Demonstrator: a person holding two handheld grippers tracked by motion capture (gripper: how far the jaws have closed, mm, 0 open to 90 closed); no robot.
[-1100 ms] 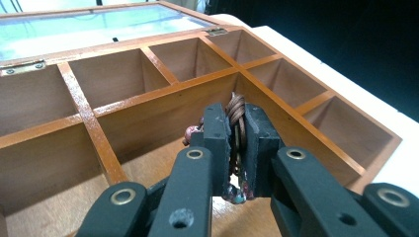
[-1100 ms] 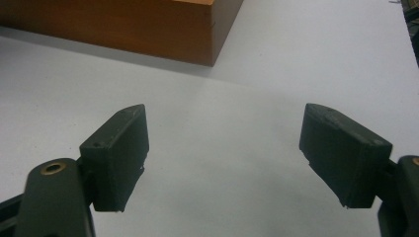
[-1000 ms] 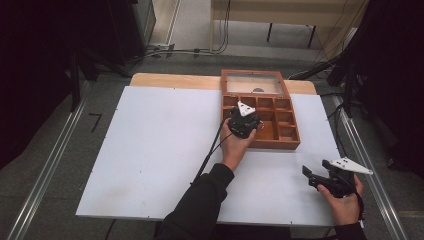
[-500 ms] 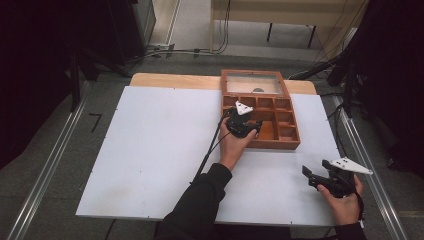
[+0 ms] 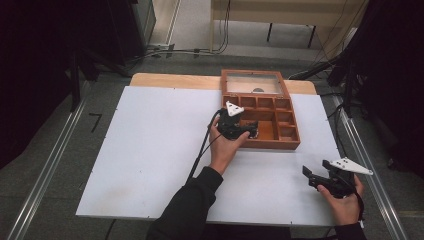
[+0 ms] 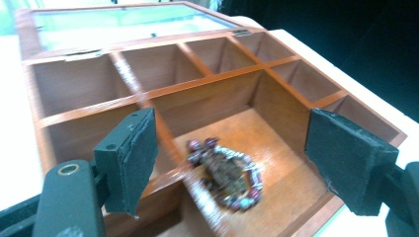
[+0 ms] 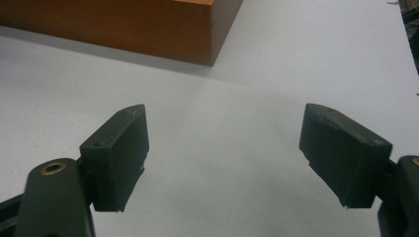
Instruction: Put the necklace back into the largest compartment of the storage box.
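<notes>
Over the last second your left gripper (image 5: 248, 131) has crept slightly toward you and to the left along the near edge of the box (image 5: 295, 131); the right gripper (image 5: 311, 179) has not moved. In the left gripper view your left jaws stand wide apart with nothing between them, and the bracelet (image 6: 225, 167) lies loose on the floor of the big compartment, at its near left corner, just beside the divider. Judgement: the bracelet looks already dropped and the small shift reads as the start of a pull-back, so the placing step is likely done; the lid (image 5: 252, 83), glass-paned, is still laid open behind the compartments. The bracelet is bunched in a heap, not laid out as a ring; in the left gripper view its long axis runs from upper left to lower right, roughly diagonal to the compartment walls. It points at nothing in particular; no clasp end can be made out through the blur. Your right jaws are open too, empty, hovering over bare table (image 7: 237, 128) near the box's corner, well apart from the bracelet.
</notes>
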